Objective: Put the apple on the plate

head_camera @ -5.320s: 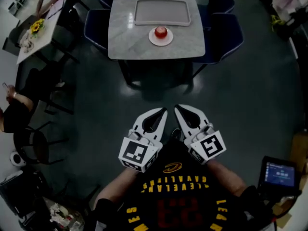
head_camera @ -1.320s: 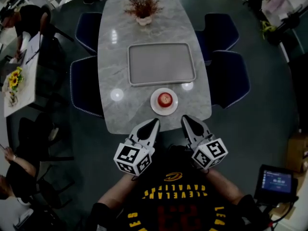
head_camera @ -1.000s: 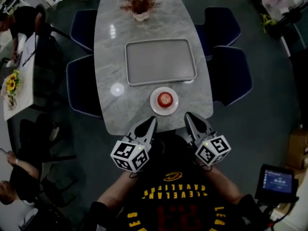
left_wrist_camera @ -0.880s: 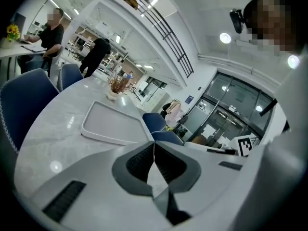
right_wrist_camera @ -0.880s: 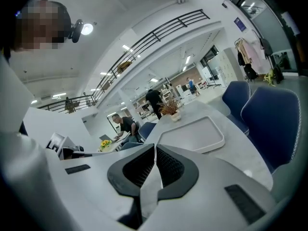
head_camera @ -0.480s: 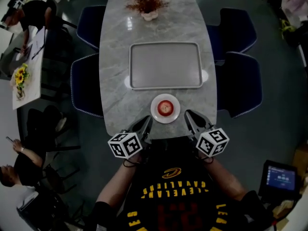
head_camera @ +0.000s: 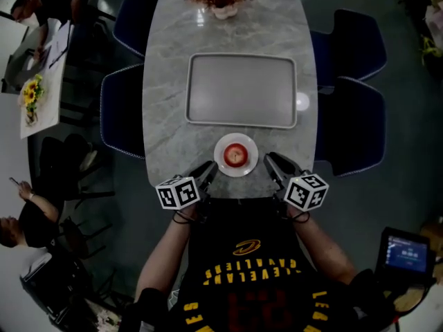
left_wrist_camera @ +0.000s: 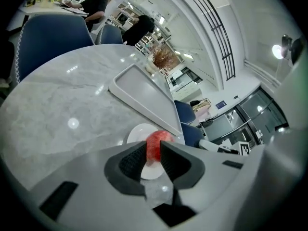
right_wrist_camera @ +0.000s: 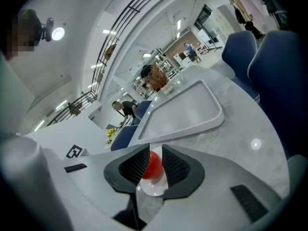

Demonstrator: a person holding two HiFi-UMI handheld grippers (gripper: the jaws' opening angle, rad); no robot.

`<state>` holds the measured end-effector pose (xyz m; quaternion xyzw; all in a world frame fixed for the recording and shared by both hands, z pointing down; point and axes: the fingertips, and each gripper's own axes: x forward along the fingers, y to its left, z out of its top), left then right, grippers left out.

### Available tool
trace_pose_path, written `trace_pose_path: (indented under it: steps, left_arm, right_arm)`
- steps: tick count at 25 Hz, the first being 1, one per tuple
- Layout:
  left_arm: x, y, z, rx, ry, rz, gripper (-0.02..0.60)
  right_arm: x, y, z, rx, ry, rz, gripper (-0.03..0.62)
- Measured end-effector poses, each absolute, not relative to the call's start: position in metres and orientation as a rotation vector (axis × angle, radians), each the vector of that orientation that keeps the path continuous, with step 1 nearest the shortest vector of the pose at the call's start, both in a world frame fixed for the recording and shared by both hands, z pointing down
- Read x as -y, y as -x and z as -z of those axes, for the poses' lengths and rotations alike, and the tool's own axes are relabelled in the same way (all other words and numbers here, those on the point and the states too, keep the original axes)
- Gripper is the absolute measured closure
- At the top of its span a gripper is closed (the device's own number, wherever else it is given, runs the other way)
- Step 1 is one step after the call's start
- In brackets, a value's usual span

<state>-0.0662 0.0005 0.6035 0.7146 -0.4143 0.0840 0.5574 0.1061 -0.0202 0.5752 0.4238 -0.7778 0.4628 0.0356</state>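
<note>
apple (head_camera: 236,154) on plate (head_camera: 236,173) | left gripper (head_camera: 206,171) left of plate, right gripper (head_camera: 270,162) right of plate | both jaws narrowly apart, empty

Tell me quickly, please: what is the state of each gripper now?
Left gripper: slightly open, empty; the apple seen between its jaws sits farther off on the plate.
Right gripper: slightly open, empty too.

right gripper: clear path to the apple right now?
Probably yes: the right gripper is just beside the plate, and nothing stands between it and the apple, but its jaws look only narrowly apart.
</note>
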Motion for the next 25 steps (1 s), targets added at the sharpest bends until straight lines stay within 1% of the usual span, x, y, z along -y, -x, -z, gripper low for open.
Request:
trace_pose_path:
  steps: [2, 12, 25]
  left_arm:
    - [-0.008, 0.07, -0.61, 0.954, -1.662, -0.217, 0.495]
    - [-0.015, 0.069, -0.648, 0.901, -1.511, -0.238, 0.495]
    - [-0.002, 0.062, -0.659, 0.86, -1.488, -0.273, 0.496]
  right_arm:
    - [0.013, -0.103, -0.585, 2.344, -1.289, -1.468, 0.528]
    - [0.004, -0.1, -0.634, 2.142, -1.301, -1.652, 0.53]
    - [0.003, -0.094, -0.657, 2.003, -1.319, -1.681, 0.53]
